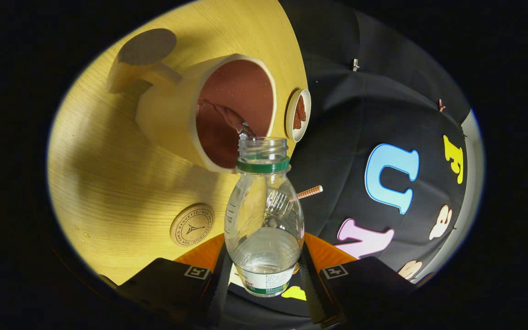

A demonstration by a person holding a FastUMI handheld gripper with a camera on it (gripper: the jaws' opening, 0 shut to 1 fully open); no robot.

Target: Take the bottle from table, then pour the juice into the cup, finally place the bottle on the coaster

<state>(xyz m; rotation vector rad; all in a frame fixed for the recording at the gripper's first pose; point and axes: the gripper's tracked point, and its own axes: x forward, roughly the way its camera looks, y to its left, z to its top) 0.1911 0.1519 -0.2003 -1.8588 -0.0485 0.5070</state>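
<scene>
In the gripper view, the bottle (264,215) is clamped low on its body between the gripper (264,275) fingers, tipped toward the cup (209,110) just beyond. Thin, clear plastic is judged light, crushable and slippery; the coaster (192,224) lies near-left.

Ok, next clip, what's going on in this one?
A hand-held gripper is shut on a clear bottle, tipped with its open mouth at the rim of a cream cup. A stream is running from the bottle's mouth into the cup's brown inside, and some clear liquid remains in the bottle. The coaster lies bare on the wooden table, just ahead of the left finger. A small dish sits beyond the cup.
</scene>
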